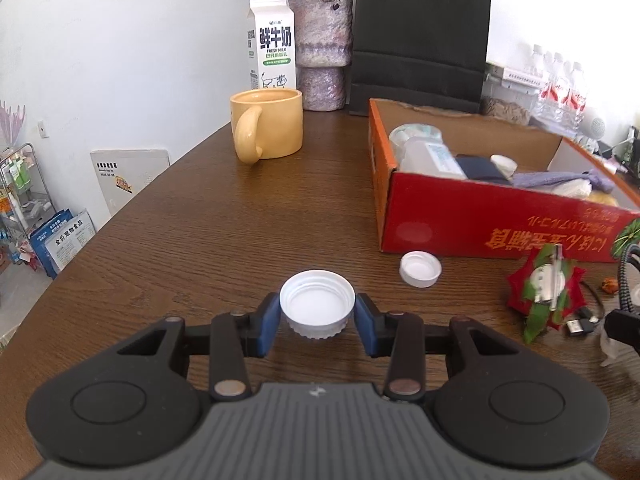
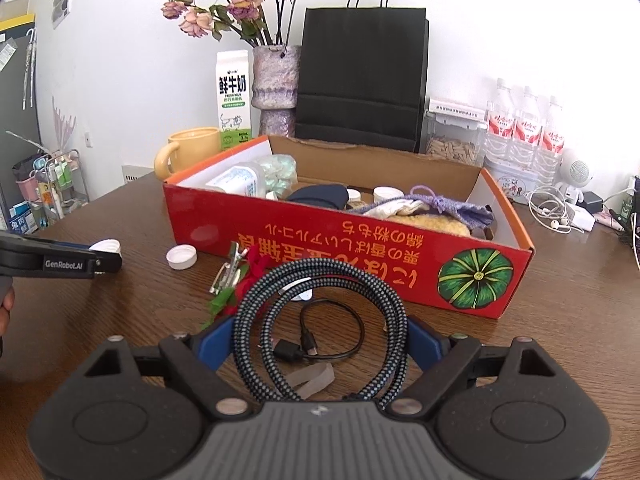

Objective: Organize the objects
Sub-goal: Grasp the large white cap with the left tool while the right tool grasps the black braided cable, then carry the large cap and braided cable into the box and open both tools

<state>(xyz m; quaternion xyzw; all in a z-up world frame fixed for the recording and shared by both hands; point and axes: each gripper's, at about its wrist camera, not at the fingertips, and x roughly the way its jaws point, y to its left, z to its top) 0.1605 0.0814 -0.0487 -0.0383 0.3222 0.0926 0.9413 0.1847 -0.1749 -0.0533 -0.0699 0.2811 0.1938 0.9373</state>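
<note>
the left gripper [image 1: 317,316] pinched one white cap [image 1: 317,303]; the right gripper [image 2: 320,340], wide, clamped one braided cable coil [image 2: 320,280], its lower loop hidden; a second cap [image 1: 420,269] lay apart.

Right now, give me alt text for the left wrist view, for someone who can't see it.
The left gripper clamps an upturned white cap above a brown wooden table. A smaller white cap lies before a red cardboard box of items; a yellow mug stands behind.

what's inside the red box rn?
Red box holds a clear bottle, dark cloth, white lids and a purple knit pouch. Anything beneath them is covered.
</note>
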